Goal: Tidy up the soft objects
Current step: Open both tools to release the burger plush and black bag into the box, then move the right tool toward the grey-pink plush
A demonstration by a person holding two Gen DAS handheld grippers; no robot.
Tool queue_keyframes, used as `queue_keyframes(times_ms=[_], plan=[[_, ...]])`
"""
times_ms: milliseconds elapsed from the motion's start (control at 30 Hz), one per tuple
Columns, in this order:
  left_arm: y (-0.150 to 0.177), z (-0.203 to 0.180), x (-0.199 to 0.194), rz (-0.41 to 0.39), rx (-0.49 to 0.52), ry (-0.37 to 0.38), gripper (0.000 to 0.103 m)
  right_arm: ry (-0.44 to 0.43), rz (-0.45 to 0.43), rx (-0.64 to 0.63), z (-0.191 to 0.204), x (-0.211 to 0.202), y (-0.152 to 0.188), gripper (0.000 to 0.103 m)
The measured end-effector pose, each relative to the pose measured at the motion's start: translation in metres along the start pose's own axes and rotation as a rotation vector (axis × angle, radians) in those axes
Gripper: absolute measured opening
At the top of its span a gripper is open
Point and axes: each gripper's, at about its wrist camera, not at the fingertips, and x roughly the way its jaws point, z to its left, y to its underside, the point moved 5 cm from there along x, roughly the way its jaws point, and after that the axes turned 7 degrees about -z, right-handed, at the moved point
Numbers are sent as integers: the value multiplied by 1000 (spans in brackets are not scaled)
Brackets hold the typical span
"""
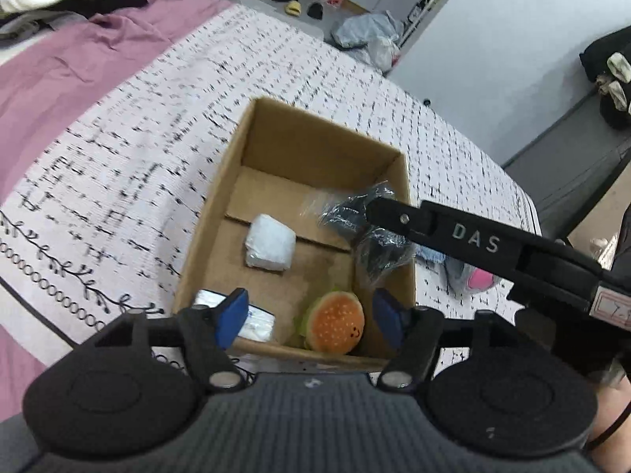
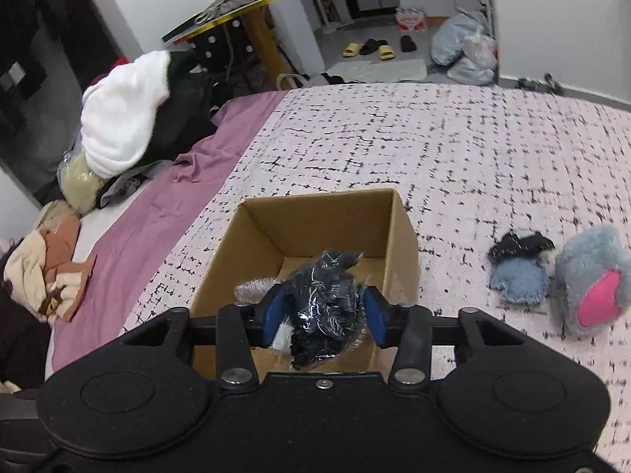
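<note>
Left wrist: left gripper [image 1: 311, 315] agape, empty, low at cardboard box [image 1: 236, 149] near rim; plush burger [image 1: 335, 327] just ahead.

Right wrist: right gripper [image 2: 325, 315] clamped on plastic-wrapped dark bundle [image 2: 327, 307], directly above box opening; nearer for release.

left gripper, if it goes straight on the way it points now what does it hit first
Probably the floor of the cardboard box: the open left gripper aims down into it, between the burger plush and the white packet. Depth is unclear, so the plush could come first.
</note>
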Motion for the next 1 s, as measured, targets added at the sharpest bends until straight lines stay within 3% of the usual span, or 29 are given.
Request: queue_keyframes(times_ms=[100, 300, 433, 600, 1000], plan=[[-3, 1, -10, -33, 7, -24, 84, -12, -16, 52, -5, -12, -3, 54], [-5, -1, -28, -85, 0, -65, 93, -4, -66, 80, -16, -45, -5, 60], [-5, -8, -38, -109, 17, -83, 94, 12, -91, 89, -29, -68, -1, 67], [-4, -23, -54, -148, 31, -92, 94, 34, -126, 80, -42, -95, 3, 83], [8, -69, -76, -164, 114, -87, 95, 31, -190, 88, -72, -142, 12, 97]])
